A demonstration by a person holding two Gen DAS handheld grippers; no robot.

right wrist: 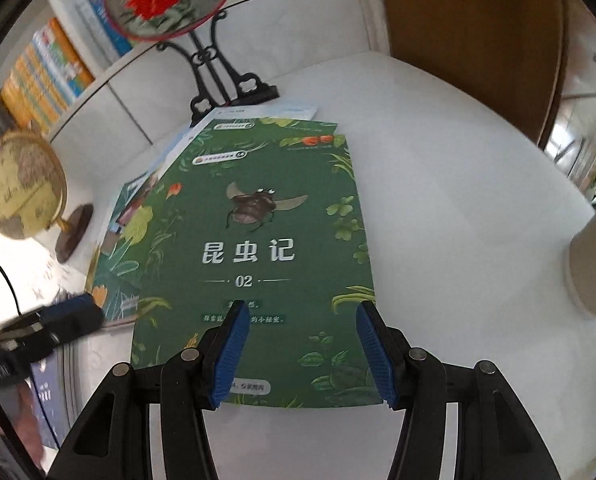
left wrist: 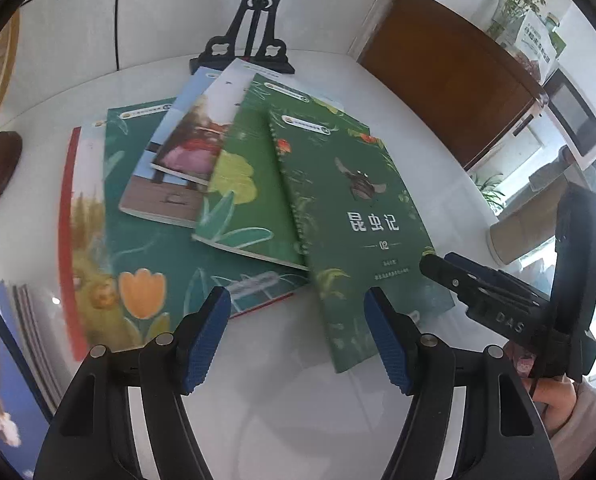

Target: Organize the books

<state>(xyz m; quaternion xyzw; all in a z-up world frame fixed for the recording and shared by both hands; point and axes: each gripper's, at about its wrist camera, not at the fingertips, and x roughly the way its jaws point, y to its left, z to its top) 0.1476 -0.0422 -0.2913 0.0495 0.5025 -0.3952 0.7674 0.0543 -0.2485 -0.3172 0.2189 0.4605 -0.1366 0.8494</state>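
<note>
Blue-padded left gripper [left wrist: 298,336] hangs released above the white table [left wrist: 378,92]; fanned books [left wrist: 185,184] overlap, hiding lower covers, and the blue book [left wrist: 1,384] is cut off at the edge.

Right gripper [right wrist: 300,346], jaws apart and empty, hovers over the beetle book [right wrist: 253,240], which hides the pile; globe [right wrist: 25,184] blurred.
</note>
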